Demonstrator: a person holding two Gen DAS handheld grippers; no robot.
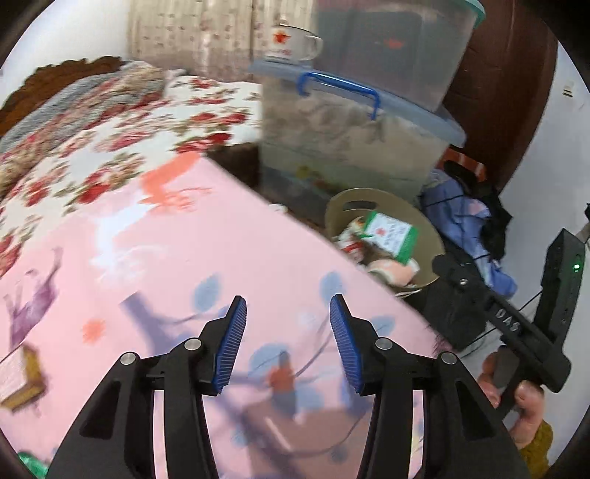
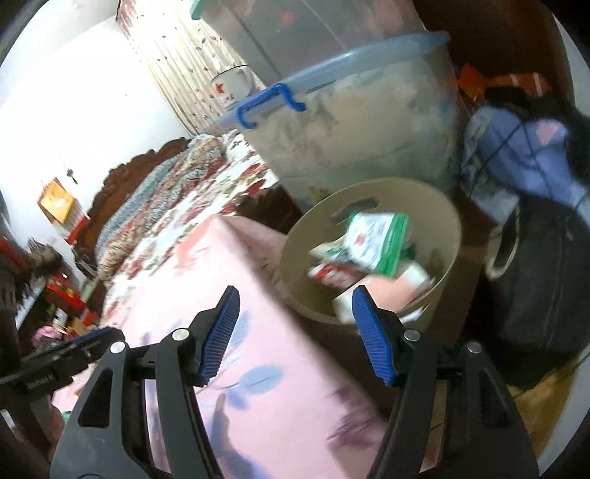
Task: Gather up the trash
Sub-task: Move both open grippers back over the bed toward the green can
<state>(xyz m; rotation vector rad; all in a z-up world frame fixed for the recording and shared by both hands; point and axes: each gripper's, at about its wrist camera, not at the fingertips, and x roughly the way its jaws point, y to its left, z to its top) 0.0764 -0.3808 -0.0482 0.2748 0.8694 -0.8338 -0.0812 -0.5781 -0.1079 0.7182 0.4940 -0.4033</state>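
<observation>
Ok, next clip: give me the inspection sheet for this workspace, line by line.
Surface: pink printed cloth on a raised surface; a small box at its left edge.
Job's things: tan round bin on the floor beside the pink surface, holding a green-and-white packet and other wrappers.
Clutter: stacked clear storage boxes, a white mug on the lower lid, blue clothing, a dark bag.
Grippers: left tool open, empty; right tool open, empty, near the bin.
Cables: thin dark cord over the clothing.
Surroundings: floral bed cover, curtain, white wall.
</observation>
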